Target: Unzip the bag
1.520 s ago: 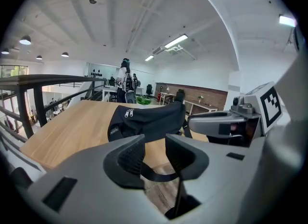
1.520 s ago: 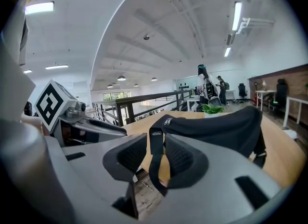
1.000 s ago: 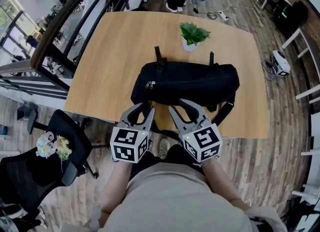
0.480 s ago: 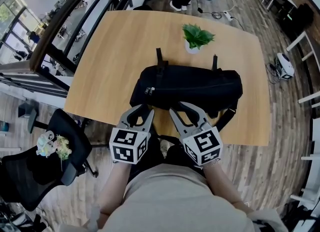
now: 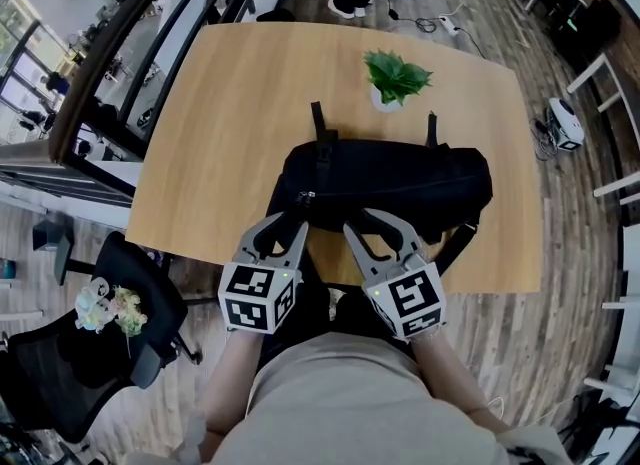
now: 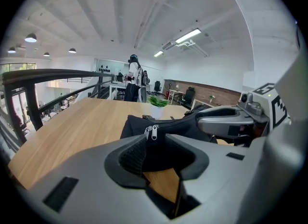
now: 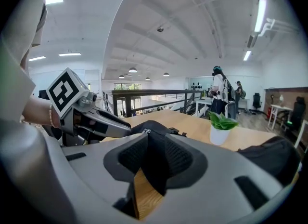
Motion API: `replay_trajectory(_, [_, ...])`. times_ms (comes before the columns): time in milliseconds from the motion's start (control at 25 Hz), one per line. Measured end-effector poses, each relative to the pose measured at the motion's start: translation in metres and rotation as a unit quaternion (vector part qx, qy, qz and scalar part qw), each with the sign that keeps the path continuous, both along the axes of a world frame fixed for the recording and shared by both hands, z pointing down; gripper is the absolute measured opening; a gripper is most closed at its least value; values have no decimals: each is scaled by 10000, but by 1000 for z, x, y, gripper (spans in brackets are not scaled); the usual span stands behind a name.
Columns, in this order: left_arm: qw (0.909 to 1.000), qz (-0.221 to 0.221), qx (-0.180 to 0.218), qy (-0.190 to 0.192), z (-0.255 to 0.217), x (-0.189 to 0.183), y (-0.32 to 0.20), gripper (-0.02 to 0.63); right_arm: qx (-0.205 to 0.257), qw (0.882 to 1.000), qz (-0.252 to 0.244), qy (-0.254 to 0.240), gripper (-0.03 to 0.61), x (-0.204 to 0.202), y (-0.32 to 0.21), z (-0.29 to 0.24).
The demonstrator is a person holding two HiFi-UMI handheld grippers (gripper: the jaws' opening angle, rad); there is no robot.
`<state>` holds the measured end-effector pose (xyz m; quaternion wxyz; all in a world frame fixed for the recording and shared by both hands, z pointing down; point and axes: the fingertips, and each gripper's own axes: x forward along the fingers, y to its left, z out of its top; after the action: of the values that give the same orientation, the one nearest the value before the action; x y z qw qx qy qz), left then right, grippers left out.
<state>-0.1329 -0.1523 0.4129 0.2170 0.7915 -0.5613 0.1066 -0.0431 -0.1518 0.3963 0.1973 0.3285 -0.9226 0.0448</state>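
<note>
Pale wood table (image 5: 200, 133) fills the middle of the head view, a potted plant (image 5: 395, 78) standing near its upper edge. Just below the plant, the black bag (image 5: 400, 178) lies crosswise, its zipper pulls (image 6: 152, 132) together at its left end. At the bag's lower edge the left gripper (image 5: 285, 223) has its jaws apart and gripping nothing, with the pulls showing just beyond the gap. Beside it, the right gripper (image 5: 368, 223) has just been closing slightly; its jaws stand narrowly apart, with dark bag fabric showing between them.
</note>
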Motion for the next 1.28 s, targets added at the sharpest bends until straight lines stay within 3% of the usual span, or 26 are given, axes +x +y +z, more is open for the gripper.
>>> replay_trajectory(440, [9993, 374, 16, 22, -3, -30, -31, 137, 276, 9983, 110, 498, 103, -37, -15, -2])
replay_trajectory(880, [9946, 862, -292, 501, 15, -34, -36, 179, 480, 9932, 223, 1032, 103, -52, -19, 9])
replay_trajectory(1280, [9865, 1153, -601, 993, 34, -32, -38, 218, 829, 9809, 68, 1756, 117, -61, -14, 19])
